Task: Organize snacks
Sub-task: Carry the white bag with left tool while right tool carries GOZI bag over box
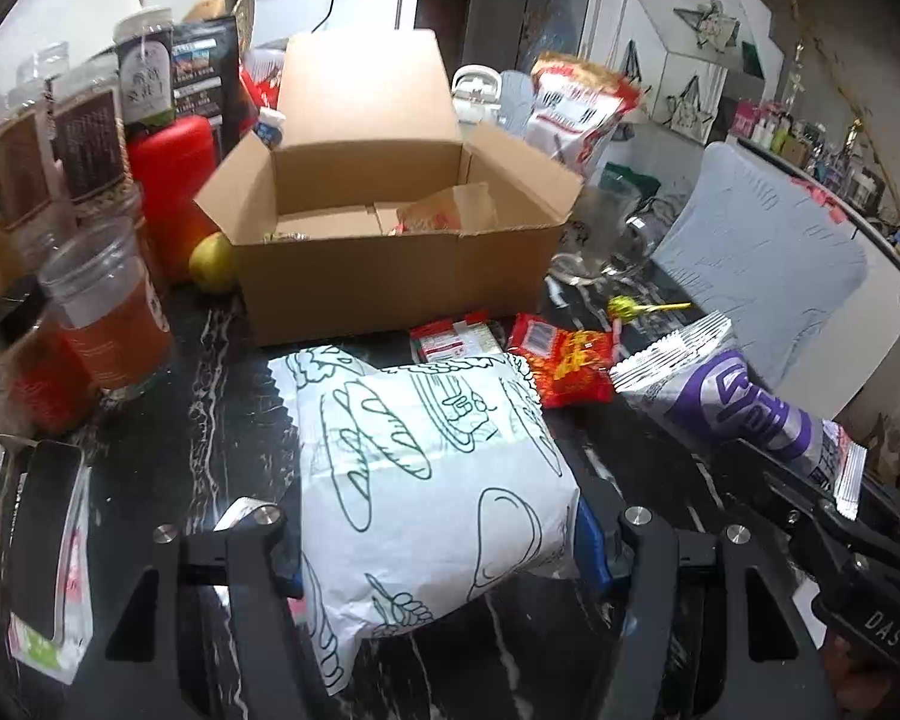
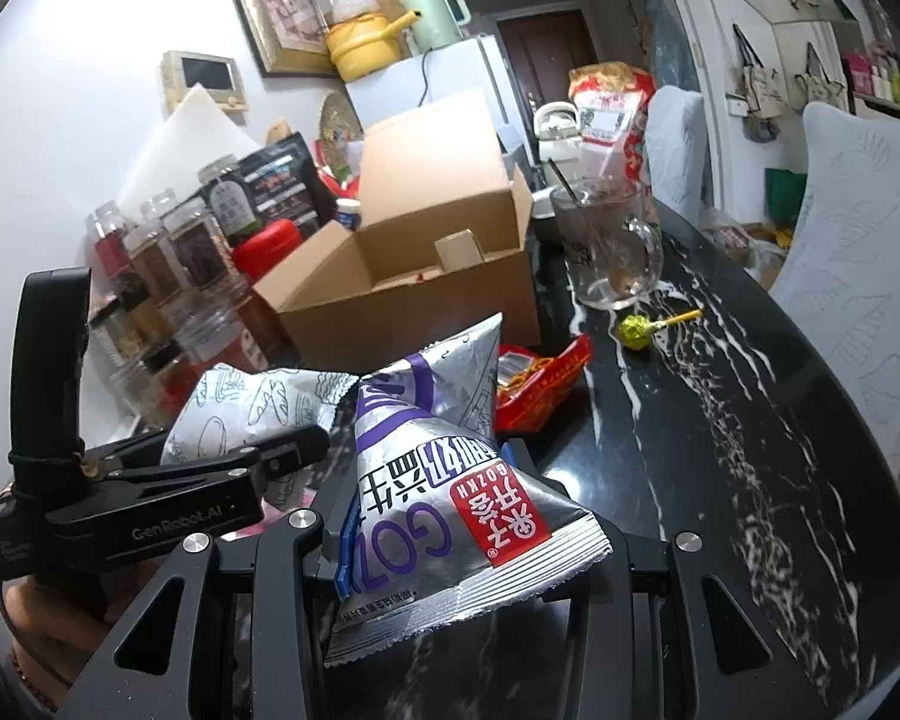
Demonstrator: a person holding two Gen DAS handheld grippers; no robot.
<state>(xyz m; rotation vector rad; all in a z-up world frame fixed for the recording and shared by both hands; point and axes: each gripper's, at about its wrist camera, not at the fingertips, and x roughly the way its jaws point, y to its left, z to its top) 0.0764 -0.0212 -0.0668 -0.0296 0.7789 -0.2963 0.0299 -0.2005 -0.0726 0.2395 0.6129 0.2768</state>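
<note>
White bread-print bag (image 1: 432,480): light, puffy, crushable; my left hand-held gripper (image 1: 438,546) clamps its end. Silver-purple pouch (image 2: 444,480): slick foil, clamped in my right hand-held gripper (image 2: 480,516).

On the desk (image 1: 210,420), the open box (image 1: 390,264) stands behind the snack packets (image 1: 564,366); jars (image 1: 114,324) left, lollipop (image 2: 636,330) and mug (image 2: 612,246) right, something indistinct inside.

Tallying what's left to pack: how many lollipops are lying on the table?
1. The lollipop, wrapped in yellow-green with a yellow stick, lies on the black table in front of the glass mug. Others may be hidden behind the box.
</note>
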